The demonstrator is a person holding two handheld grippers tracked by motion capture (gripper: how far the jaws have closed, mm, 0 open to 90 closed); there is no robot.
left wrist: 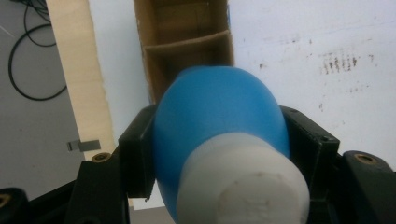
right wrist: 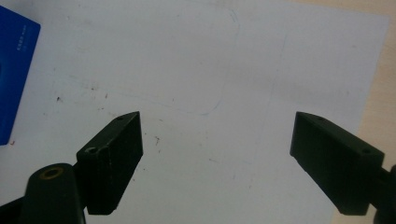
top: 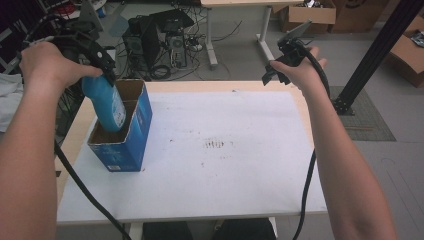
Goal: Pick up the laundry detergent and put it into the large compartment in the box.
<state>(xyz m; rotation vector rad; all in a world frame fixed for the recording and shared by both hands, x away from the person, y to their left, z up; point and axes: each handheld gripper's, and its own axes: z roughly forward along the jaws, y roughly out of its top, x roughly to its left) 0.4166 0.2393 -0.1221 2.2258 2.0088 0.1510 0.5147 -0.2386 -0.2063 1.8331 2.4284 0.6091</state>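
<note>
A blue bottle [top: 106, 104] with a white cap [left wrist: 243, 186] hangs partly inside an open blue cardboard box [top: 131, 134] at the table's left. My left gripper [top: 102, 67] is shut on the bottle's upper part, both jaws pressed against its sides in the left gripper view. The box has brown inner dividers [left wrist: 187, 42]; the bottle [left wrist: 219, 112] sits over one compartment. My right gripper [top: 277, 67] is raised over the table's far right edge, open, with nothing between its fingers [right wrist: 114, 158]. A corner of the box [right wrist: 14, 70] appears at the left of the right gripper view.
The white sheet [top: 210, 150] covers most of the wooden table [top: 75, 130], with faint stains near its middle. Beyond the far edge stand computer towers with cables [top: 160, 40], another table's legs [top: 212, 45] and cardboard boxes [top: 310, 15]. A black metal post [top: 375, 50] rises at right.
</note>
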